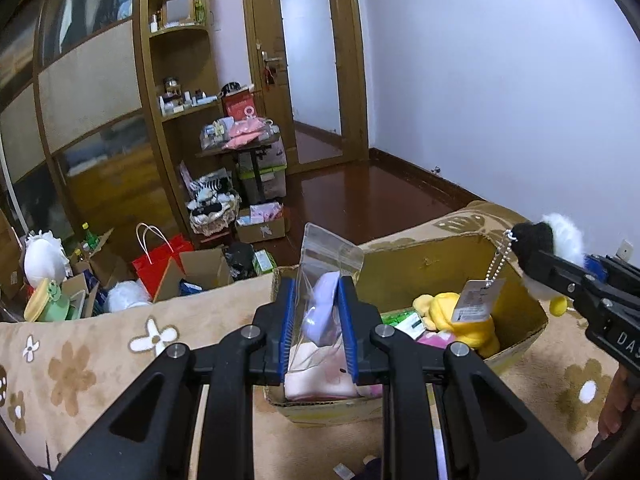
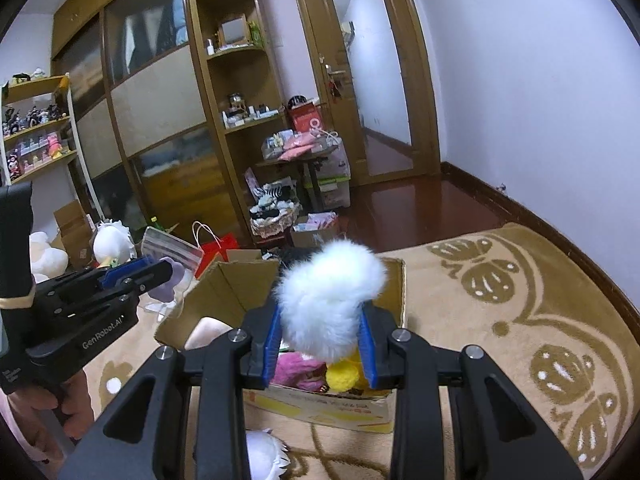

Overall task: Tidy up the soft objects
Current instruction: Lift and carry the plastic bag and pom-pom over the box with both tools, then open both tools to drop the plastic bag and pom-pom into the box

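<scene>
An open cardboard box (image 1: 448,252) stands on a tan flowered blanket (image 1: 80,364); it also shows in the right wrist view (image 2: 236,280). My left gripper (image 1: 318,328) is shut on a clear zip bag holding a lilac soft toy (image 1: 320,304), above the box's near edge; it shows in the right wrist view (image 2: 168,270) at left. My right gripper (image 2: 322,344) is shut on a white and black fluffy plush (image 2: 332,296) with a ball chain and paper tag (image 1: 476,300), above the box. In the left wrist view it (image 1: 536,264) enters from the right. A yellow plush (image 1: 460,320) and pink soft things (image 2: 296,368) lie inside.
Beyond the bed the floor holds a red paper bag (image 1: 160,258), open cartons (image 1: 200,268), a basket of soft items (image 1: 212,208) and white plush toys (image 1: 42,258). A wooden wardrobe and shelves stand at left, a door (image 1: 308,60) behind. Another white plush (image 2: 266,456) lies under my right gripper.
</scene>
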The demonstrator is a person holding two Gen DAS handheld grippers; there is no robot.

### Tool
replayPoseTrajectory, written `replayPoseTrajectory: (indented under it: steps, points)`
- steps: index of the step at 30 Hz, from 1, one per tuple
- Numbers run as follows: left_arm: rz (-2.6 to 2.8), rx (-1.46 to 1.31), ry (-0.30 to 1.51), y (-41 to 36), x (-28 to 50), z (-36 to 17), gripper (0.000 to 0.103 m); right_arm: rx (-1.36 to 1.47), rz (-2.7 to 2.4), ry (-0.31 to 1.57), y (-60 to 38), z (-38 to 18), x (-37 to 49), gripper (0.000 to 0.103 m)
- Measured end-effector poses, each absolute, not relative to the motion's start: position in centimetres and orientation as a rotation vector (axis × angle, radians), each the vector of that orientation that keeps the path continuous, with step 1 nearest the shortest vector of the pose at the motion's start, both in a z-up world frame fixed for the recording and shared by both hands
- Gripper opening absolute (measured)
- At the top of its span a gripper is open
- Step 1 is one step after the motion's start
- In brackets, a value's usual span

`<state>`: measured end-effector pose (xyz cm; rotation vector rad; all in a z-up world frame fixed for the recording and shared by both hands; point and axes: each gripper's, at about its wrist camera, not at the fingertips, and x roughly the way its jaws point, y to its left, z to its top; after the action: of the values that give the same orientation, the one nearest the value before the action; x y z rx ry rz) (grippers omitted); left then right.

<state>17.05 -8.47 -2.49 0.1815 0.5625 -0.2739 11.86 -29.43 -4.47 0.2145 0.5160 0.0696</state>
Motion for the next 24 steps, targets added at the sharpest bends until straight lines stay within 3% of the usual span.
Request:
replayPoseTrajectory:
  steps: [24]
  points:
    - [-0.279,0.210,0.698,-8.9,18.6,-6.2,0.026,0.223,0.056,0.647,-29.6,-8.7,13.9,0.038]
